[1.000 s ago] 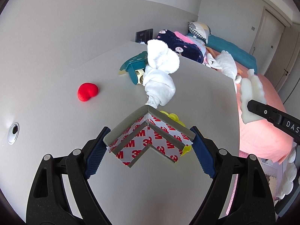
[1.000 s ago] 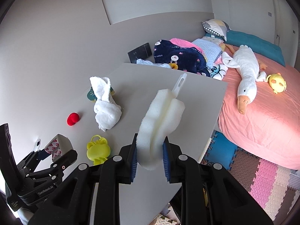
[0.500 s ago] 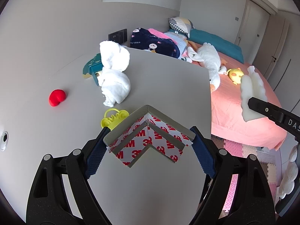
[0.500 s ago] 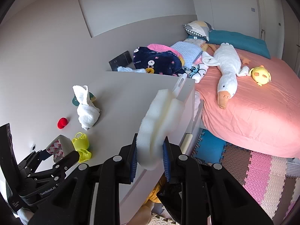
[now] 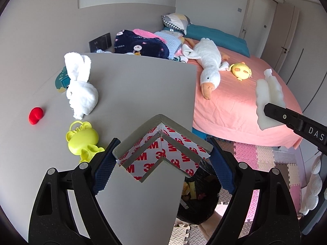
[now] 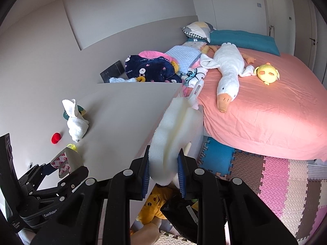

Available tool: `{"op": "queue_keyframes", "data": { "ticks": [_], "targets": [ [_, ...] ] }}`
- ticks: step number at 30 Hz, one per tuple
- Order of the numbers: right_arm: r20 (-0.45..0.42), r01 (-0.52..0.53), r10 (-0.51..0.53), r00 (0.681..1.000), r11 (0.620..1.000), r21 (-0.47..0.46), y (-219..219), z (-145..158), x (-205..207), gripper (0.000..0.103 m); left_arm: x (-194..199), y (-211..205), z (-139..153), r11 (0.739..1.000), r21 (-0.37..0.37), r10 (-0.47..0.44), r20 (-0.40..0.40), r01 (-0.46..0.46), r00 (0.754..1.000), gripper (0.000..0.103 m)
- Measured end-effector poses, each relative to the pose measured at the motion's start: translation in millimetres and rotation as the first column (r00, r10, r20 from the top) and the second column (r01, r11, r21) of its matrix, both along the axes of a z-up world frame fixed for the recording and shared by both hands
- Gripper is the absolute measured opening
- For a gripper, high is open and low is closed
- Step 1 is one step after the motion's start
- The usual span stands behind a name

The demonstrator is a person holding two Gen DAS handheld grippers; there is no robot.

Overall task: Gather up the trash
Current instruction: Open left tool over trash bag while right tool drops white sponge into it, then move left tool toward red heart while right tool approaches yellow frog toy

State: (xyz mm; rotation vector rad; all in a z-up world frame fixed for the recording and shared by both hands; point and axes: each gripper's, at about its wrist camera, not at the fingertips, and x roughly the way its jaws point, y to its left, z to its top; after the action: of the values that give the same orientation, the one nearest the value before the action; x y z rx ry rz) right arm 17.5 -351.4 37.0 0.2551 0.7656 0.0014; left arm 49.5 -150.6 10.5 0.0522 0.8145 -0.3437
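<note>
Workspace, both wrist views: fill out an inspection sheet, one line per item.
Surface: grey tabletop, right edge beside the bed.
Job's things: grey L-shaped foam corner guard with 3M tape backing; white foam brush with plastic handle; black-lined trash bin on the floor below the table edge.
Clutter: white folded towel rabbit, red blob, yellow frog toy.
Grippers: left gripper clamps the guard; right gripper clamps the brush.
Cables: nothing seen.
Surroundings: pink bed, white goose plush, foam floor mats.
</note>
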Motion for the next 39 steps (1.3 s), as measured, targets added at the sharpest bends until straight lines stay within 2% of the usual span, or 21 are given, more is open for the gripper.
{"op": "queue_keyframes", "data": {
  "ticks": [11, 12, 14, 15, 16, 18, 23, 39],
  "targets": [
    [-0.033, 0.122, -0.122, 0.992, 0.992, 0.012, -53.3, -12.5, -15.5, 0.026, -7.8, -51.6, -13.1, 0.991, 0.014, -0.136, -0.034, 0.137, 0.990, 0.083],
    [-0.038, 0.131, -0.130, 0.991, 0.991, 0.013, -56.4, -13.1, -15.6, 0.030, -9.0, -54.8, -14.2, 0.988, 0.008, -0.155, -0.036, 0.156, 0.987, 0.083],
    [-0.055, 0.174, -0.175, 0.983, 0.985, -0.014, -62.4, -13.2, -15.7, 0.049, -11.0, -59.7, -16.1, 0.984, 0.013, -0.176, -0.043, 0.177, 0.983, 0.091],
    [-0.047, 0.199, -0.200, 0.979, 0.980, -0.028, -65.0, -12.0, -17.3, 0.062, -11.2, -60.6, -16.8, 0.985, 0.028, -0.167, -0.040, 0.168, 0.985, 0.098],
    [-0.035, 0.221, -0.222, 0.974, 0.975, -0.035, -67.5, -10.5, -18.4, 0.067, -11.0, -60.9, -17.3, 0.987, 0.048, -0.151, -0.035, 0.153, 0.988, 0.098],
    [-0.027, 0.237, -0.238, 0.971, 0.971, -0.027, -73.0, -9.2, -19.8, 0.067, -7.8, -57.9, -19.5, 0.990, 0.060, -0.125, -0.046, 0.128, 0.991, 0.098],
    [-0.021, 0.253, -0.253, 0.967, 0.967, -0.014, -78.7, -10.4, -21.4, 0.067, -0.8, -39.6, -21.2, 0.995, -0.012, -0.097, -0.089, 0.097, 0.991, 0.098],
    [-0.032, 0.202, -0.202, 0.979, 0.979, -0.005, -44.6, -20.2, -5.6, 0.067, -2.2, -1.8, -24.8, 0.999, 0.023, -0.037, -0.076, 0.038, 0.996, 0.098]
  ]
}}
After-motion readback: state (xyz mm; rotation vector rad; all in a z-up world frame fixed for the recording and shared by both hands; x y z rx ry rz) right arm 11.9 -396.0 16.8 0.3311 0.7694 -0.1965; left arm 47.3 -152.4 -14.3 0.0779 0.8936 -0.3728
